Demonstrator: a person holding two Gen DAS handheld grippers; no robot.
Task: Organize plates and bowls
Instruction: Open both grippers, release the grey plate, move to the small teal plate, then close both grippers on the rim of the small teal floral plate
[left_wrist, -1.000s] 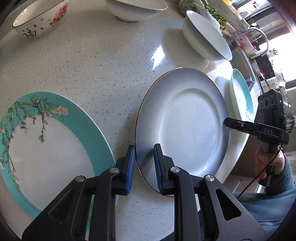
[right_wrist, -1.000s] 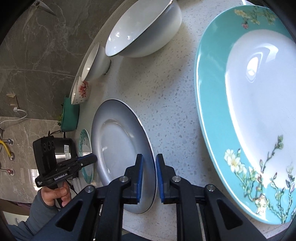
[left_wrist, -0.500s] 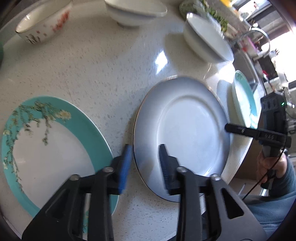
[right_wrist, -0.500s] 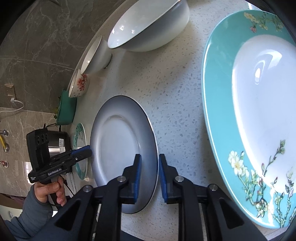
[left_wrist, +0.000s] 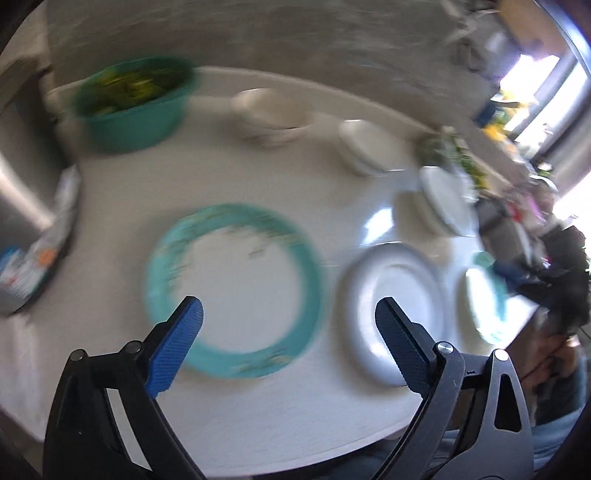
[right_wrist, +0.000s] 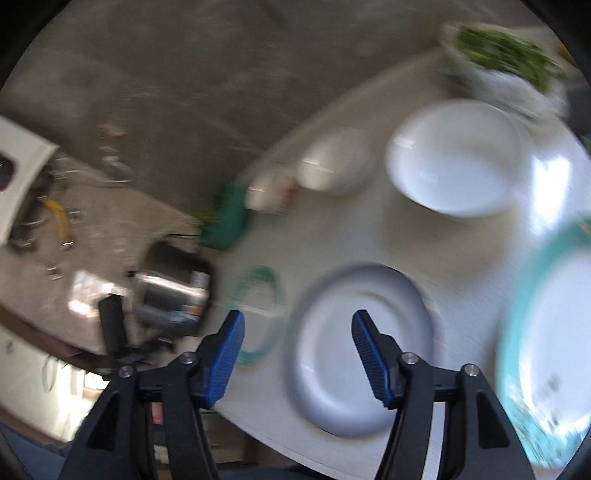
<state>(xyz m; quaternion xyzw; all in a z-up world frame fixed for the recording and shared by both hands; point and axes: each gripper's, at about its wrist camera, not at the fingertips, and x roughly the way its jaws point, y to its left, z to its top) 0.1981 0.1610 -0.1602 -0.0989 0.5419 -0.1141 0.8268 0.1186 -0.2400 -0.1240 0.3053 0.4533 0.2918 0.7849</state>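
Pale speckled stone counter (left_wrist: 122, 192) fills both blurred views. Left tongs (left_wrist: 288, 332) gape wide, holding nothing; beyond and between their tips lies the teal-rimmed floral plate (left_wrist: 236, 291), with the grey-blue round plate (left_wrist: 391, 314) past the right tip. Right tongs (right_wrist: 297, 345) are likewise spread and empty, the grey-blue round plate (right_wrist: 360, 347) just ahead between their tips. White bowls (right_wrist: 454, 158) sit farther off. Judged step: choosing a plate to stack. Next calls for settling one jaw over a rim, then closing.
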